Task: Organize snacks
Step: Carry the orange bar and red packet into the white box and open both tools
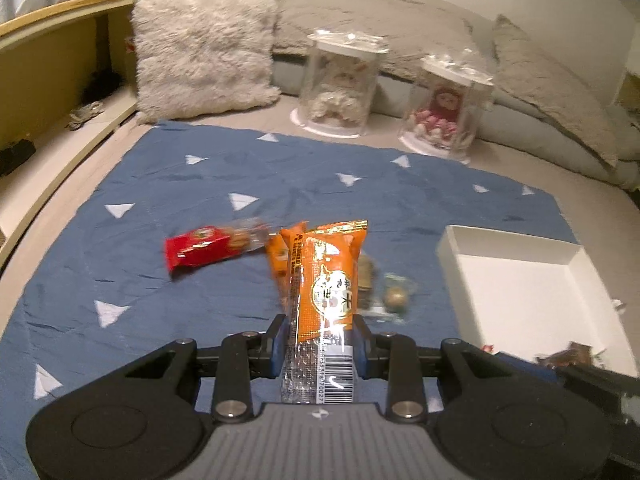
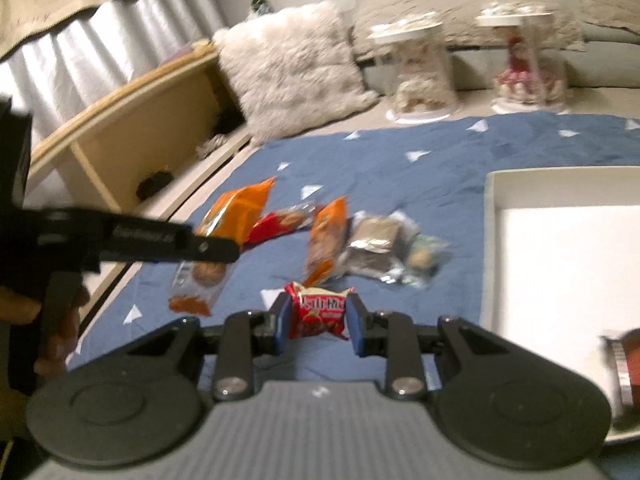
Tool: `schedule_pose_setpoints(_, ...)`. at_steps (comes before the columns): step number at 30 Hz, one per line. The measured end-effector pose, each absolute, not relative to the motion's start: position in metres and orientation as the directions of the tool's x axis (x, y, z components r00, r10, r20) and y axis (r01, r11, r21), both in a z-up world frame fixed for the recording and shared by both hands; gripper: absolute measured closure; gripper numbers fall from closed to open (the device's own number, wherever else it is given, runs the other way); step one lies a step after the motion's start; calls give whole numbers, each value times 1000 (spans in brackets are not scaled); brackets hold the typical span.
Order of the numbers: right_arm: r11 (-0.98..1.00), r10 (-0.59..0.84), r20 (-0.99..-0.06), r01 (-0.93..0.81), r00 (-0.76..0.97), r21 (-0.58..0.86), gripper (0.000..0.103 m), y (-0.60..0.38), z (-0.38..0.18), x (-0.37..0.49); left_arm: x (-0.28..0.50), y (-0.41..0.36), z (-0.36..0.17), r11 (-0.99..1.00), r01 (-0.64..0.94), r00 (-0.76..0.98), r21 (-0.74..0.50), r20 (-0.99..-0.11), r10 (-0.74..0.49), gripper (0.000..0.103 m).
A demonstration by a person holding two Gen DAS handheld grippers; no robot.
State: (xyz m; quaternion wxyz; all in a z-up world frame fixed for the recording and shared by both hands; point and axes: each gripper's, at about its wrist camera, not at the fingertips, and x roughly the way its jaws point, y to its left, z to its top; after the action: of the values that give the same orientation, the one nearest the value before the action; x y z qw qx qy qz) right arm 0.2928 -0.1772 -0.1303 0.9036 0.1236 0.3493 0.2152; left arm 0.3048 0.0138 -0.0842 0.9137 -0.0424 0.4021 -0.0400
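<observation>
My left gripper (image 1: 320, 332) is shut on the lower end of a long orange snack packet (image 1: 328, 276) and holds it upright above the blue cloth (image 1: 160, 184). In the right wrist view that same gripper (image 2: 216, 248) and packet (image 2: 236, 208) hang at the left. My right gripper (image 2: 318, 316) is shut on a small red and white packet (image 2: 318, 312). On the cloth lie a red packet (image 1: 204, 246), a second orange packet (image 2: 326, 236), a silver packet (image 2: 372, 244) and a round gold sweet (image 1: 394, 298). A white box (image 2: 560, 260) sits at the right.
A fluffy pillow (image 1: 204, 48) and two clear domes with dolls (image 1: 340, 84) stand behind the cloth, with grey cushions (image 1: 552, 88) beyond. A wooden shelf (image 1: 52, 60) runs along the left. A person's hand (image 2: 60, 320) holds the left gripper. A reddish item (image 2: 626, 364) lies in the box.
</observation>
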Motion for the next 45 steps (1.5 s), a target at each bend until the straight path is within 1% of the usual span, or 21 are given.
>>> schedule_pose_setpoints(12, 928, 336, -575, -156, 746, 339, 69, -281, -116, 263, 298, -70, -77, 982, 117, 666, -147, -722, -187, 68)
schedule_pose_setpoints(21, 948, 237, -584, -54, 776, 313, 68, -337, -114, 246, 301, -128, -87, 967, 172, 639, -190, -725, -257, 68)
schedule_pose_setpoints(27, 958, 173, -612, 11, 771, 285, 68, -371, -120, 247, 306, -163, -104, 957, 188, 610, -219, -738, -289, 68)
schedule_pose_setpoints(31, 962, 137, -630, 47, 764, 267, 68, -388, -122, 247, 311, -181, -122, 960, 192, 588, -203, -760, -278, 68)
schedule_pose_setpoints(37, 971, 76, -663, 96, 745, 219, 68, -417, -126, 255, 321, -190, -148, 954, 161, 537, -251, -789, -298, 68)
schedule_pose_setpoints(41, 969, 53, -686, 128, 726, 210, 68, -430, -130, 273, 325, -196, -162, 958, 154, 522, -243, -803, -288, 68)
schedule_pose_setpoints(45, 961, 49, -725, 167, 687, 223, 68, -444, -142, 289, 330, -197, -172, 953, 135, 507, -270, -808, -301, 68)
